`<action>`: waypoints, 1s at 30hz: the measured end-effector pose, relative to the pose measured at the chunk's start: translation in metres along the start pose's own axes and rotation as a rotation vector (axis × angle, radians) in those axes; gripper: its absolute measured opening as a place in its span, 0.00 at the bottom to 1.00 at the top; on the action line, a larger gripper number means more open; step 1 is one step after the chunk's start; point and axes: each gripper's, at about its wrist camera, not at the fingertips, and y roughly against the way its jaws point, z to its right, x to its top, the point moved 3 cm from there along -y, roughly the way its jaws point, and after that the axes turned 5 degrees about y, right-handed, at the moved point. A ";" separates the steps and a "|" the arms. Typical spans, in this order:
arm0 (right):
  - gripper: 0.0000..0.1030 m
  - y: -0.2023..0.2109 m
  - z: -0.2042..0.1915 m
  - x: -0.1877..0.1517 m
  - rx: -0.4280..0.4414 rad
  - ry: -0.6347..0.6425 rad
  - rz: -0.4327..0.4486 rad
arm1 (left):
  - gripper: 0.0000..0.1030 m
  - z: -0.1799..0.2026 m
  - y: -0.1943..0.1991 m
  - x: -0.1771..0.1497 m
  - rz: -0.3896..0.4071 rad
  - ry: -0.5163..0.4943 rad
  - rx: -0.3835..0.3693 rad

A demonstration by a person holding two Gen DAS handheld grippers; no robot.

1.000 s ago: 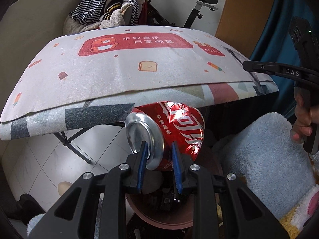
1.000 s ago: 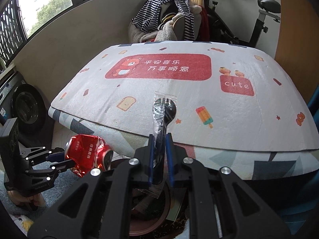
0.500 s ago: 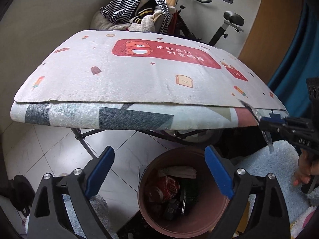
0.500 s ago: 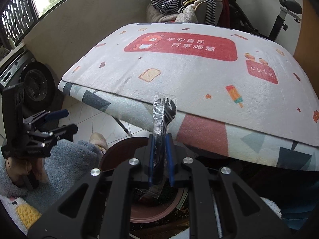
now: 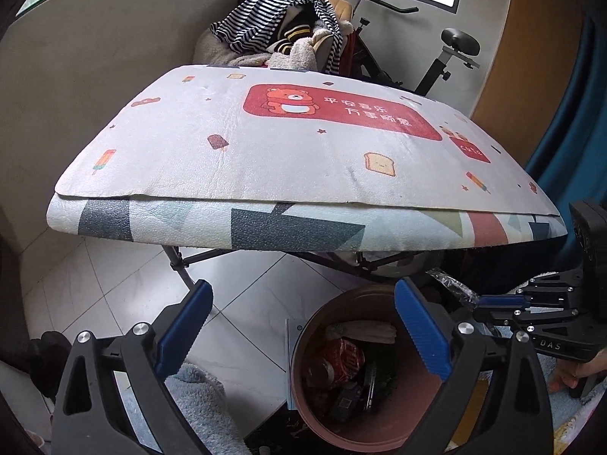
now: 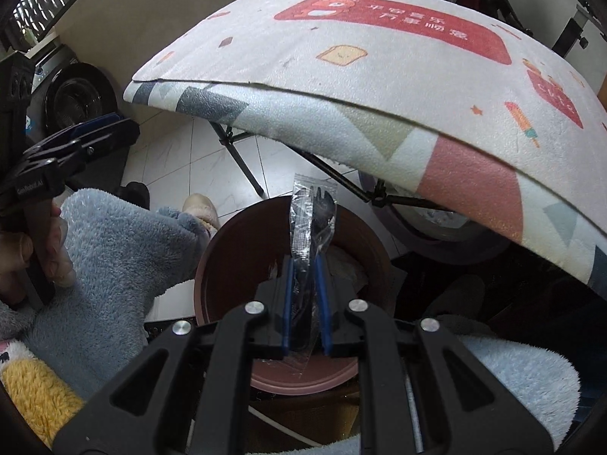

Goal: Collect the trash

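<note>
A brown round bin [image 5: 300, 345] stands on the floor under the table's front edge. A crushed red can [image 5: 337, 360] lies inside it among other trash. My left gripper [image 5: 301, 286] hangs above the bin; its jaws are opening wide with nothing between them. My right gripper [image 6: 303, 261] is shut on a black plastic fork in a clear wrapper [image 6: 315, 212], held upright over the bin [image 6: 212, 261]. In the left wrist view the right gripper [image 5: 489, 301] comes in from the right with the wrapper's end [image 5: 451, 288] sticking out.
A folding table [image 5: 265, 159] with a printed mat overhangs the bin on black legs [image 6: 242, 163]. Blue fleece sleeves [image 6: 125, 250] flank the bin. A chair piled with clothes [image 5: 284, 38] and an exercise bike [image 5: 455, 49] stand behind. A washing machine [image 6: 76, 98] is at the left.
My left gripper went from shut on the red can to wide open, and the can now lies in the bin. My right gripper sank with the fork to just over the bin.
</note>
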 end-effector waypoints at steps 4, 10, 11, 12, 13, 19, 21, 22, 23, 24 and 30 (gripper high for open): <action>0.15 -0.009 0.001 -0.005 -0.005 -0.012 -0.020 | 0.92 -0.004 -0.002 -0.005 -0.006 0.018 0.004; 0.15 -0.019 0.006 -0.008 -0.020 -0.035 -0.046 | 0.92 -0.006 -0.001 -0.009 0.006 0.042 0.013; 0.15 -0.021 0.005 -0.007 -0.025 -0.040 -0.048 | 0.92 -0.006 -0.001 -0.011 0.008 0.042 0.018; 0.15 -0.022 0.006 -0.008 -0.028 -0.045 -0.050 | 0.92 -0.005 -0.001 -0.011 0.012 0.040 0.024; 0.15 -0.022 0.007 -0.008 -0.030 -0.052 -0.051 | 0.92 -0.005 0.000 -0.012 0.017 0.039 0.031; 0.32 -0.024 0.015 -0.009 -0.049 -0.086 -0.054 | 0.92 0.000 0.000 -0.013 0.029 0.025 0.049; 0.54 -0.021 0.017 -0.009 -0.070 -0.096 -0.031 | 0.92 0.000 0.000 -0.014 0.025 0.022 0.051; 0.70 -0.020 0.018 -0.009 -0.075 -0.100 -0.019 | 0.92 0.000 0.000 -0.014 0.023 0.022 0.053; 0.73 -0.018 0.019 -0.009 -0.074 -0.107 -0.012 | 0.92 0.000 -0.001 -0.014 0.023 0.022 0.055; 0.77 -0.017 0.021 -0.009 -0.080 -0.115 -0.007 | 0.92 0.000 -0.001 -0.014 0.022 0.022 0.057; 0.92 -0.012 0.030 -0.007 -0.107 -0.165 0.012 | 0.94 0.001 -0.002 -0.015 0.018 0.017 0.069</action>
